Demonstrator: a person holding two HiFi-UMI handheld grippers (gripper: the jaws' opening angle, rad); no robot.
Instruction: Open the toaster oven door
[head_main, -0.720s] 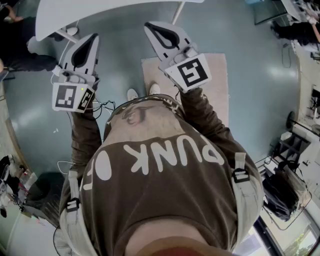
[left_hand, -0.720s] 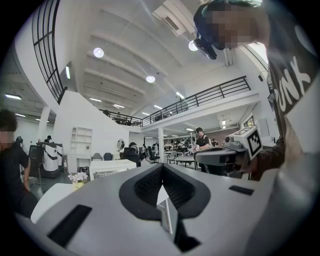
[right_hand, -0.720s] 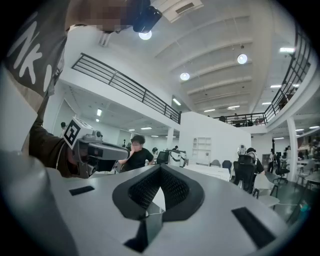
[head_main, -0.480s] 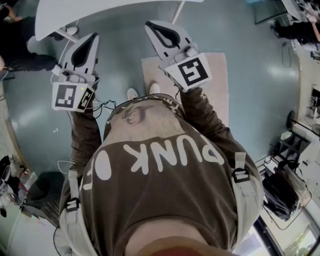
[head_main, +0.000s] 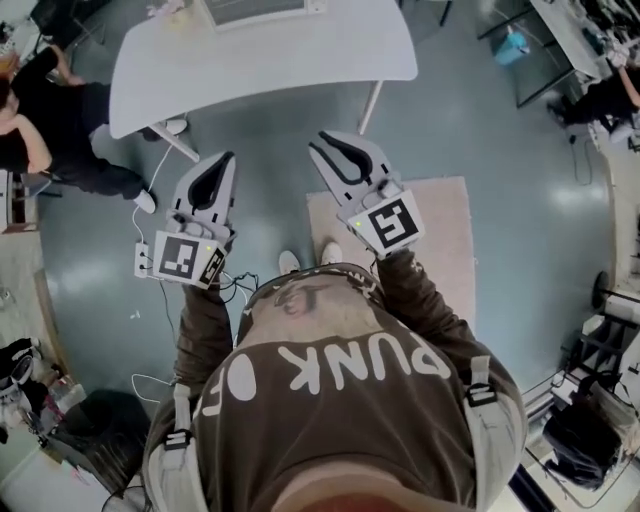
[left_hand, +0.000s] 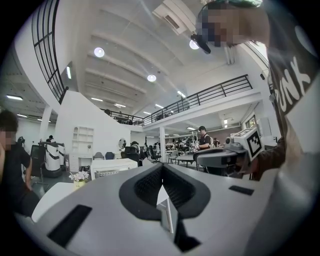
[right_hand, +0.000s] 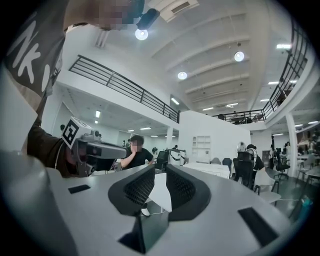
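Note:
A white box-shaped appliance (head_main: 255, 9), likely the toaster oven, stands at the far edge of the white table (head_main: 300, 55). It also shows in the left gripper view, appliance (left_hand: 113, 168), well beyond the jaws. My left gripper (head_main: 229, 157) hangs over the floor short of the table's near edge. Its jaws meet at the tips with nothing between them, left gripper (left_hand: 161, 169). My right gripper (head_main: 322, 141) is level with it, also short of the table. A narrow gap shows between its tips and nothing is in it, right gripper (right_hand: 160, 172).
A person in black (head_main: 45, 115) sits at the table's left end. A small vase of flowers (left_hand: 79, 177) stands on the table. A beige mat (head_main: 440, 230) lies under my feet. A power strip with cables (head_main: 143, 262) lies on the floor at left. A slanted table leg (head_main: 370, 105) is near the right gripper.
The head view has swung up. Far more of the white table shows, with the appliance at its far edge. Both grippers sit lower in the frame, jaws unchanged.

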